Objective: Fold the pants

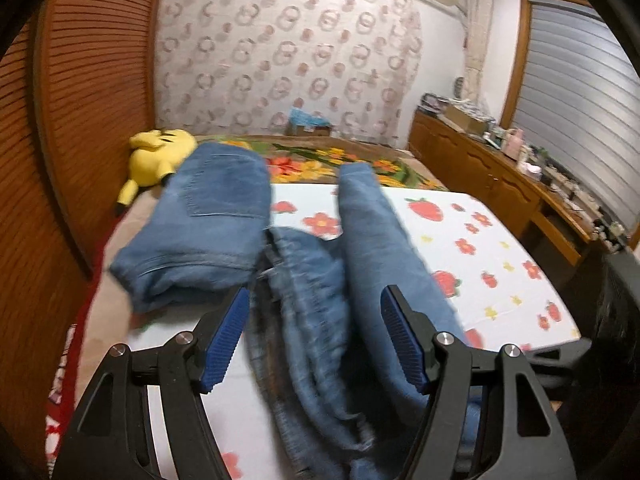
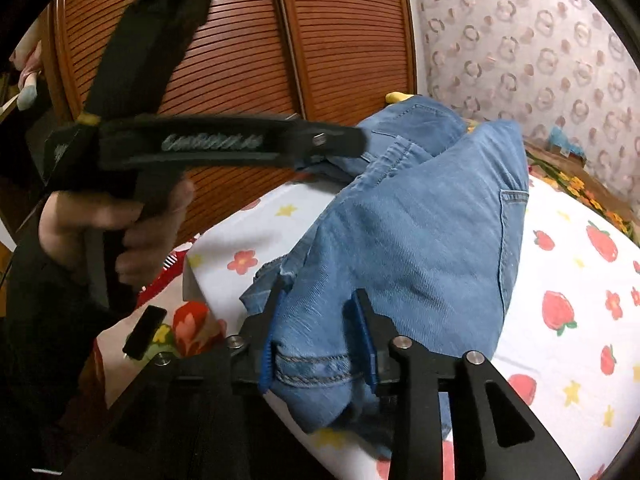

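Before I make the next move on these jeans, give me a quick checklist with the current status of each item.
1. Left gripper open: ok. Its fingers stand wide, and the denim between them is unclamped.
2. Right gripper holding the hem: cannot tell. Denim fills the gap between its fingers.
3. Jeans on the strawberry sheet: ok.
4. Jeans lying flat: not ok. They are humped and bunched.
5. Yellow plush out of the way: ok. It lies beyond the jeans' far end.
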The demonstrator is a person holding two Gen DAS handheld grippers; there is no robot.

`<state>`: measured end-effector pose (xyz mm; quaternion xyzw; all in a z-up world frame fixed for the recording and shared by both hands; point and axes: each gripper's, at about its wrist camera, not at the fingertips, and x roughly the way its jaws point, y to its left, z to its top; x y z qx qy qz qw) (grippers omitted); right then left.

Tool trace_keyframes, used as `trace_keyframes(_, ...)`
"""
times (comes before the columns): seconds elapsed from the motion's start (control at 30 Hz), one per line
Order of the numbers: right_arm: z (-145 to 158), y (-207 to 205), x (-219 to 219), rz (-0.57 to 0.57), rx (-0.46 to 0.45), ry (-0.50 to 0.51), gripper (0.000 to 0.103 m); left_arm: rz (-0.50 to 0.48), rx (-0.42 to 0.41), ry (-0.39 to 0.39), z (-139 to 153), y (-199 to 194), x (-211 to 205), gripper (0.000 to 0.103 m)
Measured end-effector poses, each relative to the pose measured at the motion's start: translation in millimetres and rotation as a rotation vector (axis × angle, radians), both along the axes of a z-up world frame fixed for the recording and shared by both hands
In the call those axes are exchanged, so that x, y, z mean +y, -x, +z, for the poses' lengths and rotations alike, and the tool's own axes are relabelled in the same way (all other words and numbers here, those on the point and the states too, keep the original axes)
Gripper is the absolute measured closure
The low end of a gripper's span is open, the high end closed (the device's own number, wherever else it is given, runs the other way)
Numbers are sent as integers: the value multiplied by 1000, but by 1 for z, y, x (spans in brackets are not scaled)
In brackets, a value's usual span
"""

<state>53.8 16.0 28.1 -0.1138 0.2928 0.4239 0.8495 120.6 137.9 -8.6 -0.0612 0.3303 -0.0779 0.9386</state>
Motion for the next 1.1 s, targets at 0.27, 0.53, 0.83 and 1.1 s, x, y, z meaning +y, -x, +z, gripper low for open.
trace_keyframes(0.27, 3, 10, -5, -14, 7, -14, 66, -146, 101, -37, -9, -42, -42, 45)
trace_keyframes(0.53, 7, 24, -30, -44, 14, -8, 62, -177, 67, -24, -7, -21, -37, 96)
trace_keyframes(0.83, 25, 33, -45, -110, -28, -25, 58, -47, 21, -39, -1, 14, 5, 96)
trace_keyframes(1.1, 21, 11, -21, -154, -48, -30, 58, 16, 112, -68, -53, 13, 24, 96)
